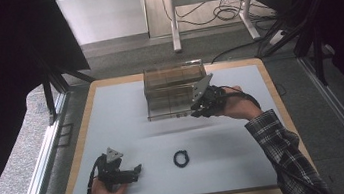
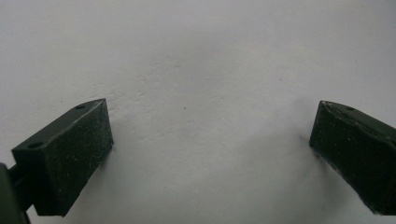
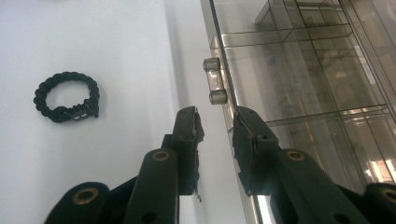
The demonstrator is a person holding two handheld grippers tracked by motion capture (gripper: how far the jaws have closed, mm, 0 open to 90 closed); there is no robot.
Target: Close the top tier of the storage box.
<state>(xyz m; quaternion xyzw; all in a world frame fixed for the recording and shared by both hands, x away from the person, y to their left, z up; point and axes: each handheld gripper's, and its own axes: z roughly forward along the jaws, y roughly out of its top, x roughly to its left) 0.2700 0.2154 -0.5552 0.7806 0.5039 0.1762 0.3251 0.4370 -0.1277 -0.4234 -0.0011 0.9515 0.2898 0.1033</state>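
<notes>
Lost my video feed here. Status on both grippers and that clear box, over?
Right gripper open, jaws either side of the clear drawer box's front edge, just below its handle. Left gripper open, over bare table. Black braided bracelet lies loose, not in the way.

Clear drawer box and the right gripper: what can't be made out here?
- Clear box, high view: too small and see-through to tell whether its compartments hold anything.
- Handle, right gripper view: right gripper sits just short of it; contact unclear.
- Black braided ring, high view: too small to show its clasp.
</notes>
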